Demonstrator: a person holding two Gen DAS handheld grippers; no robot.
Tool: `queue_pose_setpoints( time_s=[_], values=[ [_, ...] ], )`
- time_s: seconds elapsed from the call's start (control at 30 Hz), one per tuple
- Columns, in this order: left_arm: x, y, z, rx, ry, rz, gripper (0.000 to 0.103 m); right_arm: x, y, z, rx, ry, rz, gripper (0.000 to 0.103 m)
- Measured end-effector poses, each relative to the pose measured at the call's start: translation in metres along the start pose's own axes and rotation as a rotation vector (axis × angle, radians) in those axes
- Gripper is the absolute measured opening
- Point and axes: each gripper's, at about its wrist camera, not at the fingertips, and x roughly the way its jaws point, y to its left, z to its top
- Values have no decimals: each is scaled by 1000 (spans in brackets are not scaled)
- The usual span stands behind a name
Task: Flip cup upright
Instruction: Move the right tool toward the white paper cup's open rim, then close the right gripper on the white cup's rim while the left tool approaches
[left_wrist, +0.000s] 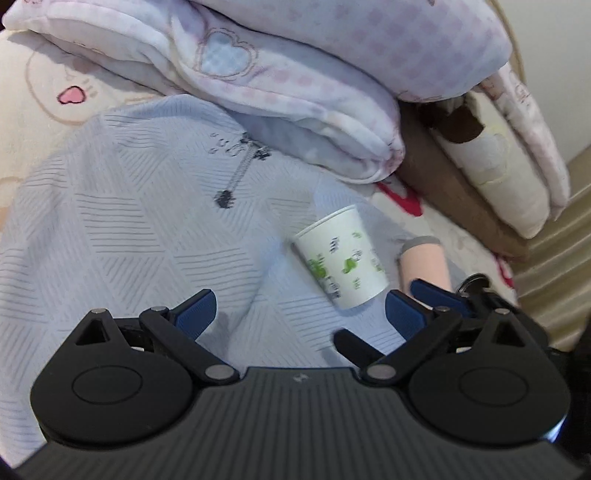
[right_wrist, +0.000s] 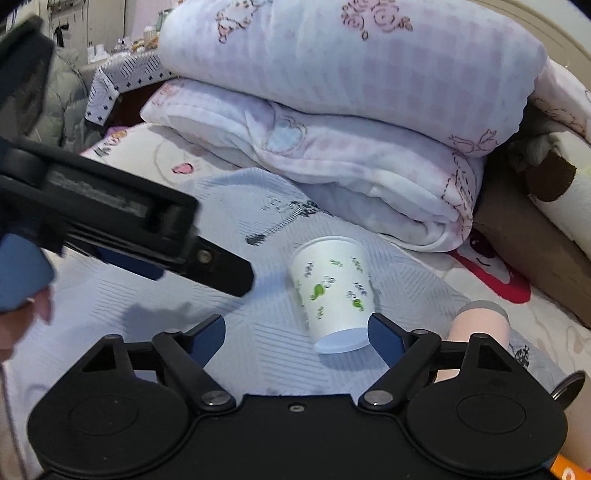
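A white paper cup (right_wrist: 334, 293) with green and grey print lies on its side on a pale blue bedspread (right_wrist: 258, 332), its base toward me and its rim pointing away. It also shows in the left wrist view (left_wrist: 341, 256). My right gripper (right_wrist: 297, 334) is open, its right finger beside the cup's base; nothing is held. My left gripper (left_wrist: 301, 314) is open and empty, just short of the cup; its body (right_wrist: 110, 218) reaches in from the left in the right wrist view.
Folded pink and white quilts (right_wrist: 332, 129) are stacked behind the cup. A pale pink cylinder with a grey rim (right_wrist: 480, 325) lies to the cup's right, also in the left wrist view (left_wrist: 424, 262). Pillows and a brown cushion (right_wrist: 524, 236) sit far right.
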Motion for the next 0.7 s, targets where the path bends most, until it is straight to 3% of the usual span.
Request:
queue_pose_setpoints(
  time_s=[0.2, 0.47, 0.6, 0.7],
  values=[
    [-1, -3, -1, -1, -10, -55, 99, 29, -8, -1, -22, 25, -49, 87],
    [5, 10, 0, -54, -2, -44, 99, 48, -15, -6, -27, 34, -54, 79],
    [13, 20, 2, -100, 8, -39, 98, 50, -18, -4, -20, 36, -49, 63],
    [21, 21, 3, -114, 16, -44, 95, 48, -19, -5, 11, 28, -35, 62]
  ],
)
